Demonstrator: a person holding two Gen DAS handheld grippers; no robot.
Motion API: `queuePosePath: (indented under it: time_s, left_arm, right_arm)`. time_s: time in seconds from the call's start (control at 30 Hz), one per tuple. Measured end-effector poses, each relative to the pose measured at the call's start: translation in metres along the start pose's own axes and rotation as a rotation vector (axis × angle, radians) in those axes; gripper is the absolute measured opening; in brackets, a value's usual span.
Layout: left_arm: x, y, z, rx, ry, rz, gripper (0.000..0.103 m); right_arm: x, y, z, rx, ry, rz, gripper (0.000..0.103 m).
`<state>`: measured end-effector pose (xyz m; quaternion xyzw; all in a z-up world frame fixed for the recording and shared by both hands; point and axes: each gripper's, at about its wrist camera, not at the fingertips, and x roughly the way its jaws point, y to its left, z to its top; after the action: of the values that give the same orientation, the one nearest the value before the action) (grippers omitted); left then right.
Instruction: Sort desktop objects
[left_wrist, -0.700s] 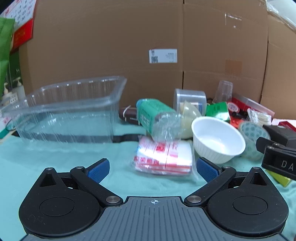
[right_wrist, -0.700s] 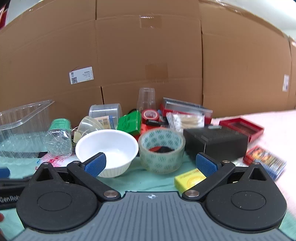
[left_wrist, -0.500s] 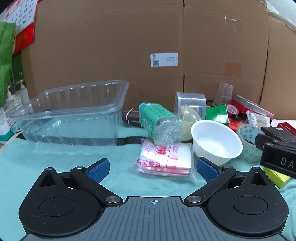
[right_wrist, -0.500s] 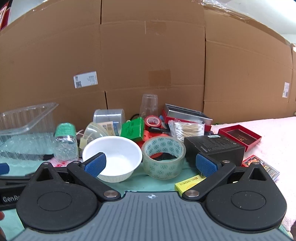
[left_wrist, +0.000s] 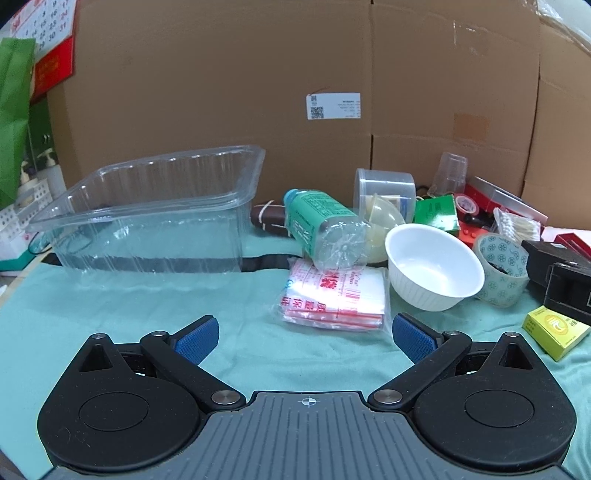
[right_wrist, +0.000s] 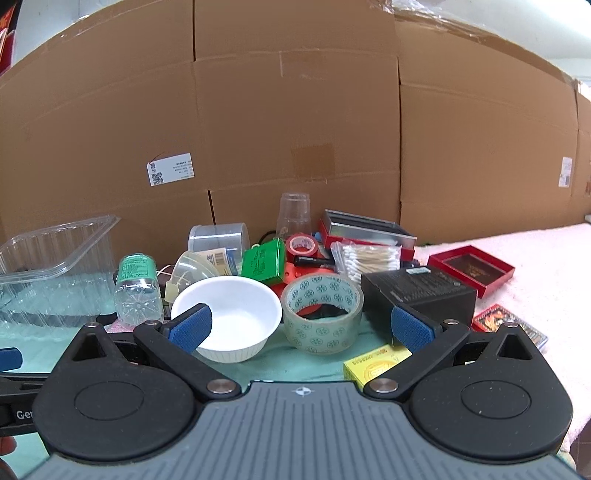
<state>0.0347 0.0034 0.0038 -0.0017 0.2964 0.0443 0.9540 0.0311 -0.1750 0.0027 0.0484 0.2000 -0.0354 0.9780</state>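
Note:
A clear plastic tray (left_wrist: 155, 218) (right_wrist: 51, 266) stands at the left on the teal cloth. To its right lie a green-labelled bottle (left_wrist: 325, 225) (right_wrist: 137, 288), a bag of red-printed packets (left_wrist: 334, 295), a white bowl (left_wrist: 434, 269) (right_wrist: 229, 317), a patterned tape roll (left_wrist: 502, 269) (right_wrist: 321, 314), a yellow box (left_wrist: 556, 332) (right_wrist: 373, 363) and a black box (right_wrist: 417, 291). My left gripper (left_wrist: 303, 338) is open over bare cloth, short of the packets. Open too, my right gripper (right_wrist: 301, 328) hangs in front of the bowl and tape roll. Neither holds anything.
Behind stand a clear round tub (right_wrist: 218, 236), a plastic cup (right_wrist: 293, 212), a green box (right_wrist: 264, 262), red tape (right_wrist: 303, 245), cotton swabs (right_wrist: 369, 256) and a red tray (right_wrist: 471, 264). A cardboard wall (left_wrist: 295, 92) closes the back. White cloth (right_wrist: 535, 295) spreads rightward.
Both grippers have drawn back and risen a little, so the objects look smaller and sit further off. Both stay open. No object has moved.

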Motion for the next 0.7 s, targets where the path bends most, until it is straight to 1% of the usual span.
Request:
queuePosePath:
  time_s: [0.17, 0.33, 0.47, 0.7]
  left_arm:
    - [-0.005, -0.01, -0.002, 0.029, -0.01, 0.004, 0.103]
    - [-0.01, -0.014, -0.001, 0.022, -0.018, -0.023, 0.103]
    - [-0.013, -0.016, -0.002, 0.034, -0.023, -0.009, 0.103]
    - [-0.012, -0.01, -0.004, 0.021, -0.011, -0.004, 0.103]
  right_arm:
    - [-0.004, -0.005, -0.001, 0.005, -0.002, -0.006, 0.103]
    - [-0.01, -0.01, 0.002, 0.007, -0.012, -0.006, 0.103]
    - [-0.011, -0.011, 0.003, 0.012, -0.009, 0.0, 0.103]
    - [-0.01, -0.008, 0.001, 0.009, -0.005, 0.007, 0.103]
